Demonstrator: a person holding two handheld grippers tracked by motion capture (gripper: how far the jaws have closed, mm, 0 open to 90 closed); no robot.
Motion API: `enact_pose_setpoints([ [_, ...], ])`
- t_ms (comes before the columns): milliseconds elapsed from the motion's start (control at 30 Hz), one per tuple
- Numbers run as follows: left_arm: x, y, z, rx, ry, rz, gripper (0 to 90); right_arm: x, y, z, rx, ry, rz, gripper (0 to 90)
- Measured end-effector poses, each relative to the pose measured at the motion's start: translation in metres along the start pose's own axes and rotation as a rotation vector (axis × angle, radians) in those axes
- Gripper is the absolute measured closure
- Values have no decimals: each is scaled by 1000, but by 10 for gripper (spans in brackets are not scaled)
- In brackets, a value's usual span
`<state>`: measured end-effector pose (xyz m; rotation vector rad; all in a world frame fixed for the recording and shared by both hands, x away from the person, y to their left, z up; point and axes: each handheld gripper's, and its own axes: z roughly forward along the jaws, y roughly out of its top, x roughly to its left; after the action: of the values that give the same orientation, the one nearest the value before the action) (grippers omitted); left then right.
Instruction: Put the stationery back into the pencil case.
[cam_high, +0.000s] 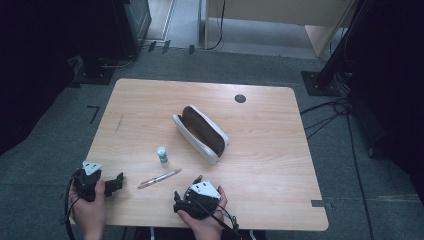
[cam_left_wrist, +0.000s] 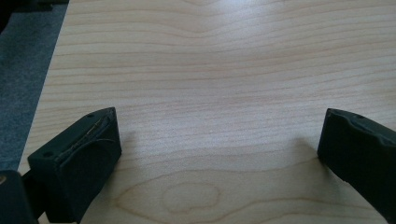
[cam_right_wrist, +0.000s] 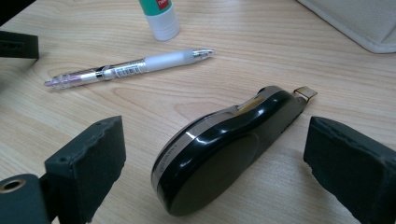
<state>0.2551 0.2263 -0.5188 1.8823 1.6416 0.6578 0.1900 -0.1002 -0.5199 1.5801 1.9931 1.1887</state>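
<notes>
While it lies on its side on the wooden table (cam_high: 280, 165), a glossy black correction-tape dispenser (cam_right_wrist: 224, 149) sits between the wide-spread jaws of the right gripper (cam_right_wrist: 215, 172), neither pad touching it. Faint lettering runs along its silver rim, too small to read. Just beyond its tip lies a clear-and-white pen (cam_right_wrist: 130, 69), fine print on its barrel also illegible, and behind that stands a white glue stick (cam_right_wrist: 160, 17) with a green label and a red patch bearing white letters that cannot be made out. Farther back, toward the table's middle, an open white pencil case (cam_high: 202, 132) with a dark lining rests at an angle. At the near left corner, the left gripper (cam_left_wrist: 219, 149) is held with jaws equally wide apart over bare wood, gripping nothing.
</notes>
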Motion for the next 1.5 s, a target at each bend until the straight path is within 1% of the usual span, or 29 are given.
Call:
enact_pose_setpoints([
  [100,0,0,0,0,0,0,0,2,-1,1,3,-15,2,81],
  [167,0,0,0,0,0,0,0,2,-2,1,1,-28,-12,102],
  [300,0,0,0,0,0,0,0,4,-3,2,5,-46,-17,140],
  [433,0,0,0,0,0,0,0,6,-4,2,6,-71,-31,213],
  [600,0,0,0,0,0,0,0,7,-5,1,7,-75,-44,259],
  [833,0,0,0,0,0,0,0,7,-6,0,2,-80,-39,321],
  [1133,0,0,0,0,0,0,0,9,-11,-6,-21,-102,-85,404],
  [1200,0,0,0,0,0,0,0,8,-11,-7,-24,-105,-85,419],
  [1400,0,0,0,0,0,-1,0,2,-12,-11,-29,-95,-62,468],
  [1500,0,0,0,0,0,0,0,-1,-13,-12,-42,-95,-66,506],
])
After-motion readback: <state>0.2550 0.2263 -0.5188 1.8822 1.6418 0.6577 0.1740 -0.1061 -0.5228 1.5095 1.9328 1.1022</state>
